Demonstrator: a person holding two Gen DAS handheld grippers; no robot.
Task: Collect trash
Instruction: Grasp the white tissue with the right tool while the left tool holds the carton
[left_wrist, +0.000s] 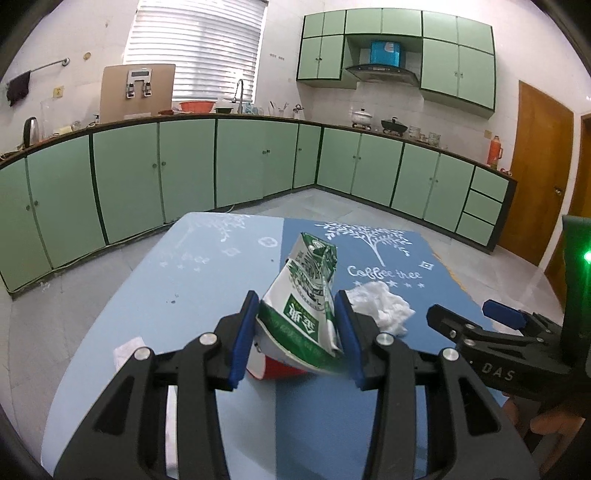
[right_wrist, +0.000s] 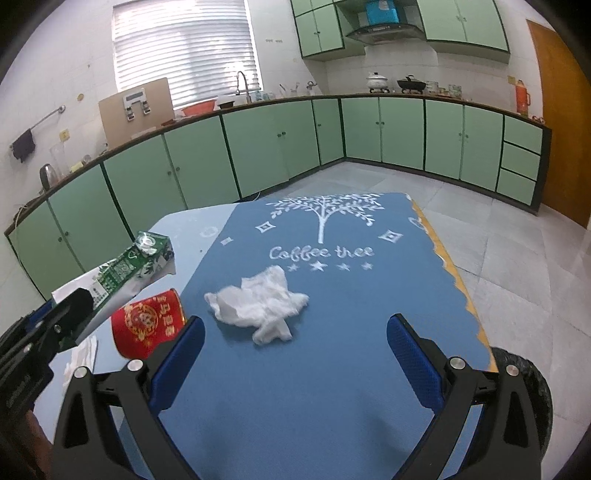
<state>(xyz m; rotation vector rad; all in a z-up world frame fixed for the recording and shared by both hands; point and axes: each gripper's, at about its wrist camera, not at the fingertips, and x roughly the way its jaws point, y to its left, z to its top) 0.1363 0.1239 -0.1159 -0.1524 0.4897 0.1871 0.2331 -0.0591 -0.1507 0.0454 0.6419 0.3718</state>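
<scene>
Two grippers of black plastic with ribbed blue pads work over a table (right_wrist: 332, 387) spread with a blue cloth printed with a white tree and the words "Coffee tree".

The left gripper (left_wrist: 297, 334) pinches a carton (left_wrist: 308, 295) between its pads. The carton is waxy cardboard, green and white, crushed and creased out of its box shape, with a round cap on its far end; it is held clear of the cloth and tilts up and away from the fingers. In the right wrist view the same carton (right_wrist: 129, 269) juts out at a slant, with the left gripper's black finger over its near end.

Under the carton stands a red cup (right_wrist: 147, 323), glossy, cylindrical, with gold ornament and characters. Only a slice of its red wall (left_wrist: 275, 367) shows below the carton in the left wrist view. A small flat white wrapper or paper scrap (left_wrist: 127, 352) lies on the pale part of the table, left of the gripper.

The right gripper (right_wrist: 295, 358) has its jaws spread wide with nothing between them. Just beyond its pads lies a tissue (right_wrist: 258, 310), white, soft and crumpled into a lumpy, ragged shape, resting on the cloth below the printed words. In the left wrist view the tissue (left_wrist: 384, 308) sits just right of the carton.

A dark rounded object (right_wrist: 524, 376) with a grainy surface shows at the table's right edge.
</scene>
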